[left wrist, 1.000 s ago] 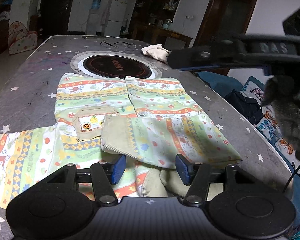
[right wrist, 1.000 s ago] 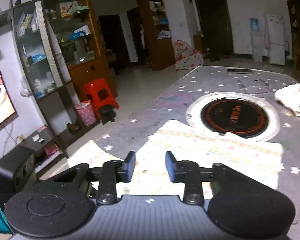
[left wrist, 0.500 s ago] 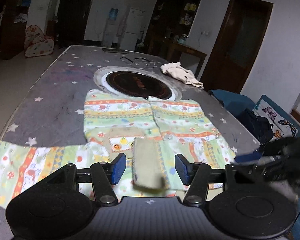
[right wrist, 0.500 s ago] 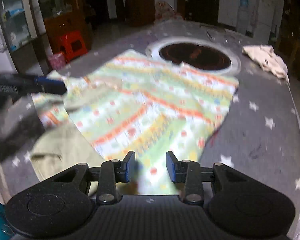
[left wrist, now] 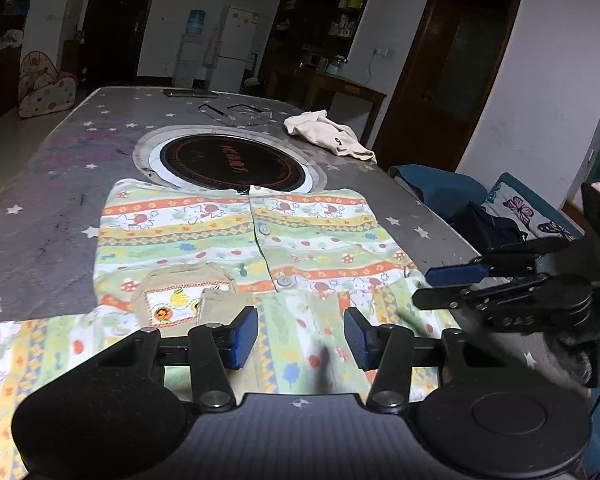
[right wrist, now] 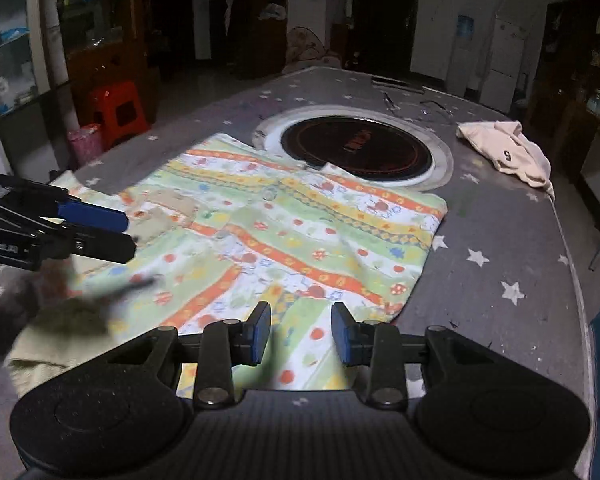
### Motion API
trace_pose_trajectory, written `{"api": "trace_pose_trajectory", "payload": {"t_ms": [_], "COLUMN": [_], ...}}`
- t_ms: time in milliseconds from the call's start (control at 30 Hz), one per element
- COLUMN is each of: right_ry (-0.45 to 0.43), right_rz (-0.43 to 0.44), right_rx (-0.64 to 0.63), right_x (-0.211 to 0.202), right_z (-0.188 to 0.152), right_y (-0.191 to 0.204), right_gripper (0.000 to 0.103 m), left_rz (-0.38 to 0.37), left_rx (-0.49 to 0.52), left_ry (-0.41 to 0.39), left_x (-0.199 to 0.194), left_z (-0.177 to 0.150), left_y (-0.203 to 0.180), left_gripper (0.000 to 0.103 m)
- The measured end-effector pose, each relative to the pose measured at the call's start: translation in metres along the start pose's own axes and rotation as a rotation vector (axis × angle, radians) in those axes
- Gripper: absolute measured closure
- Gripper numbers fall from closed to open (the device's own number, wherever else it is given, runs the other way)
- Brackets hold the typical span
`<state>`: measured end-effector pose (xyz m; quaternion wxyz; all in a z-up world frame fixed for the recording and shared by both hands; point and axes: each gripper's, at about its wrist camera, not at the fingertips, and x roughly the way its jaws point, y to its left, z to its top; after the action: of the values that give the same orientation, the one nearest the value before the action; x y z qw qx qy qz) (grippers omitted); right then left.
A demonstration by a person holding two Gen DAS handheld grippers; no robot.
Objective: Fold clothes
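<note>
Striped shirt lies flat on the star-print table, right under both tongs. Left gripper closing, folded sleeve below the gap, pads not pinching it. Right gripper spread partway over the hem, pinching nothing. Cream garment well beyond.

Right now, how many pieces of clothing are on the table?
2: a striped, colourful patterned shirt spread near the front, and a crumpled cream garment at the far right edge. Others may be hidden.
</note>
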<state>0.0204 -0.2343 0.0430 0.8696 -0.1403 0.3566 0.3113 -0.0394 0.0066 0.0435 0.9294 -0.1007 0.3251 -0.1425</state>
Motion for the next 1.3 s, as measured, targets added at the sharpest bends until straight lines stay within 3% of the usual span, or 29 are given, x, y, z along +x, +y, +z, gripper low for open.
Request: {"api": "trace_pose_trajectory", "payload": {"t_ms": [233, 533, 867, 1100, 1300], "right_ry": [0.022, 0.014, 0.016, 0.019, 0.019], "right_rz": [-0.025, -0.002, -0.005, -0.004, 0.005], "right_rx": [0.017, -0.038, -0.020, -0.044, -0.065], "right_x": [0.013, 0.015, 0.014, 0.014, 0.014], "right_z": [-0.011, -0.012, -0.014, -0.011, -0.009], "right_y": [-0.007, 0.012, 0.013, 0.019, 0.025], "right_gripper": [0.070, 0.062, 0.053, 0.052, 0.049], "left_rz": [0.029, 0.079, 0.271, 0.341, 0.445], "left_rx": [-0.034, -0.067, -0.174, -0.210, -0.269], "left_ry": [0.045, 0.014, -0.044, -0.041, -0.063], "left_x": [0.022, -0.004, -0.056, -0.066, -0.073], "left_z": [-0.006, -0.009, -0.022, -0.026, -0.022], "left_y": [0.016, 0.024, 0.071, 0.090, 0.108], "left_gripper": [0.060, 0.058, 0.056, 0.055, 0.054]}}
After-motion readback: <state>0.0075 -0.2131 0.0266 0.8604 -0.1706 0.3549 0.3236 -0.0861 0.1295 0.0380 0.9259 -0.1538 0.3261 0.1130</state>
